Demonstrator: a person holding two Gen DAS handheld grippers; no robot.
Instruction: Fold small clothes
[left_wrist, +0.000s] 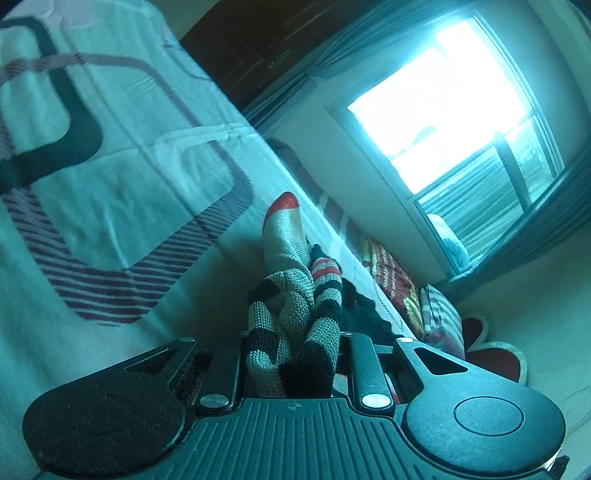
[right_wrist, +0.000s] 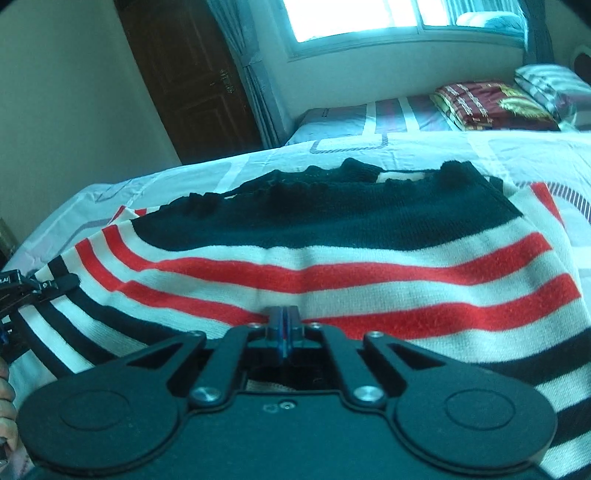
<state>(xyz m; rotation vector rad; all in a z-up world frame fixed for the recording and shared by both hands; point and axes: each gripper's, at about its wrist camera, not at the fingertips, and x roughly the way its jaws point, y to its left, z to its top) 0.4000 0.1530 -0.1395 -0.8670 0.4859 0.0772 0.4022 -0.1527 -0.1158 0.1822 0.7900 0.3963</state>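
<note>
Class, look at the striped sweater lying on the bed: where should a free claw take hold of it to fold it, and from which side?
Grip the sweater at its bare right-hand edge, coming in low from the right. That edge lies flat and free on the bed, while the left edge and near hem are already pinched.

One sweater, one bed, two grippers

A single striped knit sweater (right_wrist: 332, 266) lies on one bed (right_wrist: 480, 147); two grippers show, the right gripper (right_wrist: 283, 325) and the left gripper (right_wrist: 44, 286). Beyond are two folded blankets (right_wrist: 491, 103), one window (right_wrist: 351, 18), one wooden door (right_wrist: 192, 74) and one curtain (right_wrist: 255, 81).
</note>
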